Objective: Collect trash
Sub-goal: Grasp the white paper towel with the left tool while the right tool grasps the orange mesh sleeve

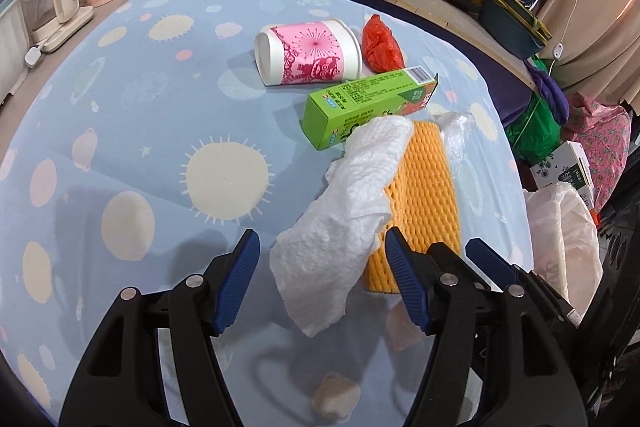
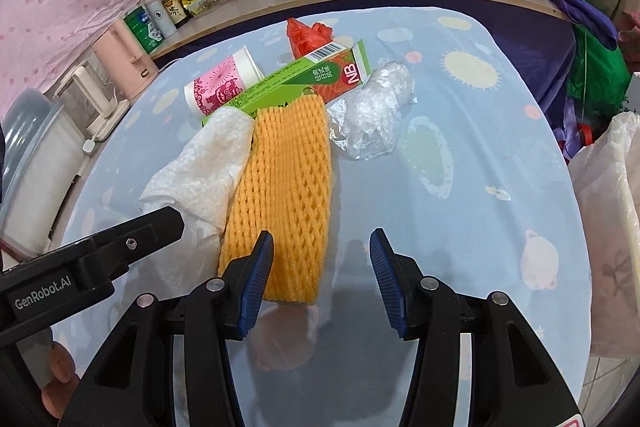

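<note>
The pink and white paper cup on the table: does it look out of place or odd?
Yes. The pink and white paper cup lies tipped on its side on the blue patterned tablecloth, beside the green cardboard box. No spill shows around it.

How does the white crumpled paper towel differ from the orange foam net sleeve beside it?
The white crumpled paper towel is wrinkled and irregular; the orange foam net sleeve is a flat, neat rectangle with a mesh pattern. The towel's far end rests on the green cardboard box and overlaps the sleeve's edge; the sleeve lies flat. Both are on the blue patterned tablecloth.
</note>
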Demonstrator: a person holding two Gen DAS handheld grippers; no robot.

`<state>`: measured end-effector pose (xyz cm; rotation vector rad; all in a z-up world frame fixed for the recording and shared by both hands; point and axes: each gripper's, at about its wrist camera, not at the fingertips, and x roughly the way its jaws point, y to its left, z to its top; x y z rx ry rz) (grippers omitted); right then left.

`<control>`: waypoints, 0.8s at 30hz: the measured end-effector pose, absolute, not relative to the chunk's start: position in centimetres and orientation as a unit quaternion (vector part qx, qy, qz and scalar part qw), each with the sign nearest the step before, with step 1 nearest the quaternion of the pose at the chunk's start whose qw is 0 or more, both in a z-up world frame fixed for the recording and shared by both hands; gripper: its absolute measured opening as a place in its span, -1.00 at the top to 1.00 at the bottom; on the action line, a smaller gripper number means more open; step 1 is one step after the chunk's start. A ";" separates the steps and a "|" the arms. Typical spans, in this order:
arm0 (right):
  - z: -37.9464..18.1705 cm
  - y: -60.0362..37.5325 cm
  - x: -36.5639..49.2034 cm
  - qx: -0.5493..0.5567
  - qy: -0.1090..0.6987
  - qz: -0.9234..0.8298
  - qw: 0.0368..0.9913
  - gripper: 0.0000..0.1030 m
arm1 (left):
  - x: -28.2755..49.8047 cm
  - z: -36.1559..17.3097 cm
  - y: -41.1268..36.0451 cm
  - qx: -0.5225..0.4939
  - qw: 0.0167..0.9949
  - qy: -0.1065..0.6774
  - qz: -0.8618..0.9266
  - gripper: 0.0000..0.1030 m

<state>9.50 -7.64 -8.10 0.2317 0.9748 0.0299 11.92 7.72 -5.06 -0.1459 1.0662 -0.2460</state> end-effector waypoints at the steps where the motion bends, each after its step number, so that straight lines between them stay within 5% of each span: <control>1: -8.2 -7.6 9.5 0.110 0.468 0.016 0.877 0.06 | 12.1 -5.3 7.7 -0.069 0.850 0.509 -0.117 -0.20; 9: -8.6 -7.1 9.5 0.102 0.475 0.029 0.874 0.53 | 12.5 -6.5 7.4 -0.072 0.841 0.522 -0.122 0.01; 16: -7.8 -7.0 8.6 0.096 0.464 0.035 0.880 0.77 | 12.1 -6.5 6.9 -0.059 0.837 0.527 -0.131 0.79; 24: -5.0 -8.0 6.7 0.102 0.429 0.036 0.897 0.80 | 10.6 -4.0 6.4 -0.057 0.850 0.504 -0.143 0.86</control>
